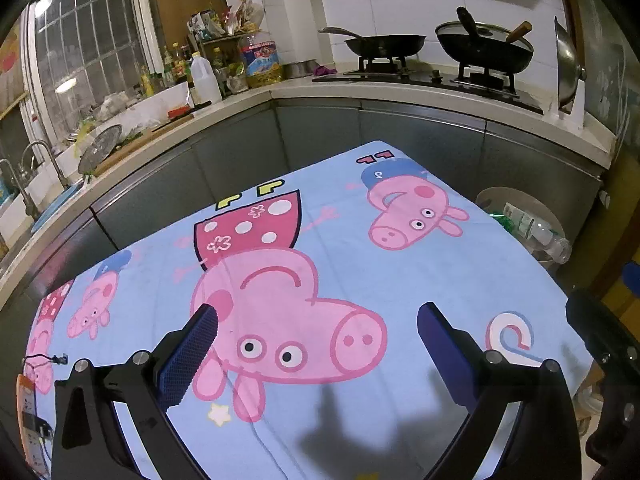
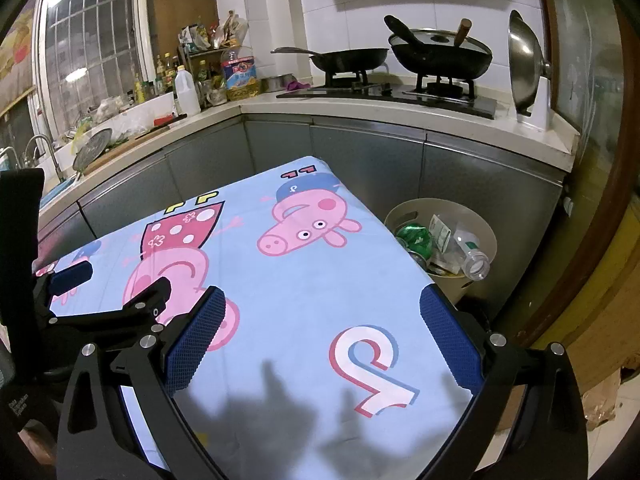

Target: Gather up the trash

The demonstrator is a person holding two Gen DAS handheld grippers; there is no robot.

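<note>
A beige trash bin (image 2: 440, 205) stands on the floor beside the table's right edge. It holds a green can (image 2: 414, 238), a clear plastic bottle (image 2: 472, 258) and paper scraps. In the left wrist view the bin (image 1: 516, 198) shows at the right with the bottle (image 1: 550, 242) in it. The table wears a blue cartoon-pig cloth (image 2: 304, 280) (image 1: 400, 276), and I see no loose trash on it. My left gripper (image 1: 318, 312) hovers open over the cloth with nothing between its blue pads; it also shows as the left gripper (image 2: 114, 282) at the left edge. My right gripper (image 2: 323, 294) is open and holds nothing.
An L-shaped kitchen counter (image 2: 360, 114) wraps behind the table, with a gas stove and two woks (image 2: 440, 56), bottles (image 2: 186, 88) in the corner and a sink tap (image 1: 44, 156) at the left. Cardboard (image 2: 600, 400) lies on the floor at the right.
</note>
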